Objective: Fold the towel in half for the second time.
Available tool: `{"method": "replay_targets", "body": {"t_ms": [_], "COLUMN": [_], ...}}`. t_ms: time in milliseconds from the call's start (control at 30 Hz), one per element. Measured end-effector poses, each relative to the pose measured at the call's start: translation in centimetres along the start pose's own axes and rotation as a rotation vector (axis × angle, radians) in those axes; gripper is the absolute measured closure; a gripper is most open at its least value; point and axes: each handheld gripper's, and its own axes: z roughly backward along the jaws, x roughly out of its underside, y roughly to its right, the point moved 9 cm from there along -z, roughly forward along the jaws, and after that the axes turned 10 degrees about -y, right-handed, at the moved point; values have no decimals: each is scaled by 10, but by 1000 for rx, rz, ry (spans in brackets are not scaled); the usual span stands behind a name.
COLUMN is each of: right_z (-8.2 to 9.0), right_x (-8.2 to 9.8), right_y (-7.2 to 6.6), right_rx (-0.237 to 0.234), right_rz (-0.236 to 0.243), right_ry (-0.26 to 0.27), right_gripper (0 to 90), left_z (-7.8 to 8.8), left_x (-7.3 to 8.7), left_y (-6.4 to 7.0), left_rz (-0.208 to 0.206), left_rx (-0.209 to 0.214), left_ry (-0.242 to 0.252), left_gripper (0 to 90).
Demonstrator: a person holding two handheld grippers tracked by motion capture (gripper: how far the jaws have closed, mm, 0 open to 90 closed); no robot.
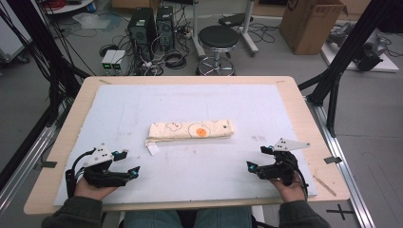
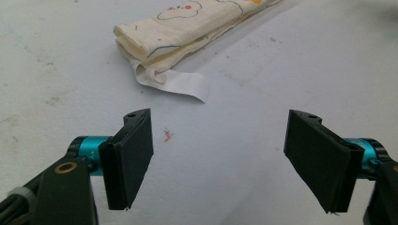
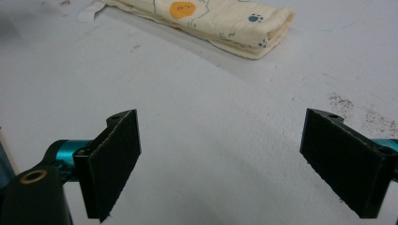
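Folded cloth (image 1: 190,130) lies flat, long axis left-right across the white table (image 1: 294,102), tag end left. Left claw (image 1: 127,164) and right claw (image 1: 259,158) both gape wide, empty, near edge. Lab floor behind: stool (image 1: 218,39), PCs (image 1: 151,23).

Open mat lying on all sides of the folded cloth

I am seeing bare white mat (image 1: 190,171) lying between my left gripper (image 1: 126,163), my right gripper (image 1: 259,158) and the folded cloth (image 1: 190,130), so both are facing open lanes toward it. The cloth is sitting alone mid-table, its white tag (image 2: 187,86) sticking out at the left end. I am holding both sets of jaws spread wide with nothing between them.
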Motion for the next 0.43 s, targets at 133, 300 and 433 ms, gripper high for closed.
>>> {"method": "replay_targets", "body": {"t_ms": [133, 300, 433], "right_z": [0, -1, -3], "right_x": [1, 0, -1], "right_y": [0, -1, -3], "right_rx": [6, 14, 6], "right_rz": [5, 27, 25], "right_ry": [1, 5, 4], "right_gripper": [120, 121, 121], "left_z": [1, 1, 2], "left_x": [3, 4, 4], "left_y": [1, 0, 0], "left_rz": [8, 6, 5], "left_rx": [6, -4, -10], "left_ry": [0, 0, 6], "left_gripper": [243, 235, 232]}}
